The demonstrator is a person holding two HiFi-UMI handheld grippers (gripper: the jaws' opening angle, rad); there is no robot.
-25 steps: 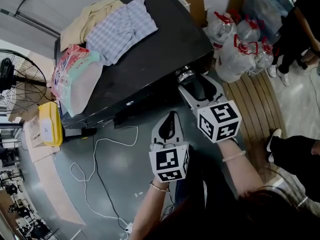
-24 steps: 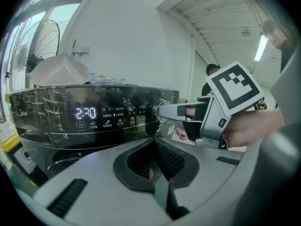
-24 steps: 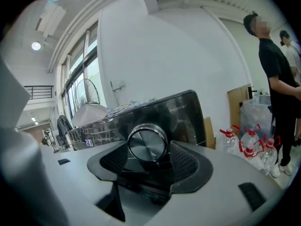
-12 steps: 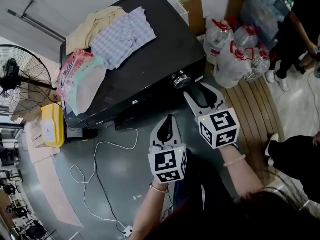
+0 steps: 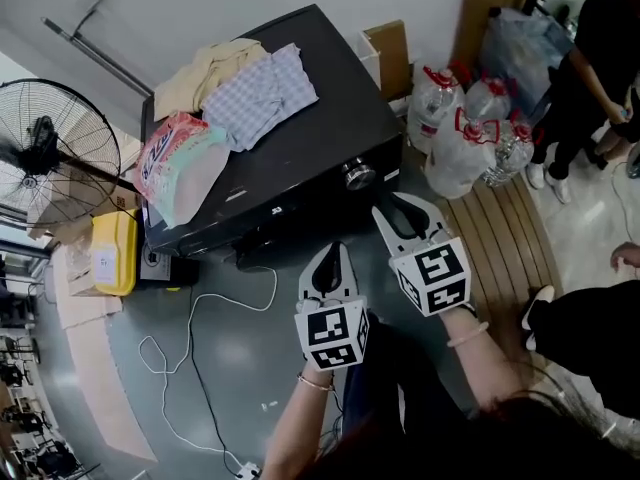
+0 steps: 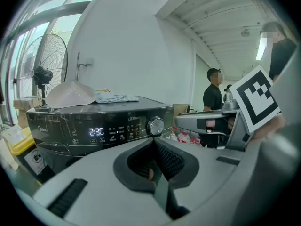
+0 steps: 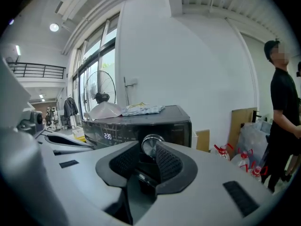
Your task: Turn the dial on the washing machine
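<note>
The black washing machine [image 5: 290,138] stands in front of me, its round silver dial [image 5: 358,175] at the right end of the front panel. My right gripper [image 5: 403,208] hangs just short of that dial, apart from it. Its jaws are closing with nothing between them. In the right gripper view the dial [image 7: 151,146] shows beyond the gap of the right gripper [image 7: 148,146]. My left gripper [image 5: 333,258] sits lower and left, shut and empty. In the left gripper view, the left gripper [image 6: 153,142] points below the dial [image 6: 155,125] and the lit display [image 6: 96,132].
Folded clothes [image 5: 255,88] and a pink-white bag [image 5: 180,163] lie on the machine's top. A fan [image 5: 50,148] and a yellow container [image 5: 112,253] stand to the left. Water bottles [image 5: 465,133] and people [image 5: 600,58] are at the right. A white cable [image 5: 200,308] lies on the floor.
My right gripper was at the dial a second ago and has drawn back toward me, leaving it free. The left gripper has stayed where it was.
</note>
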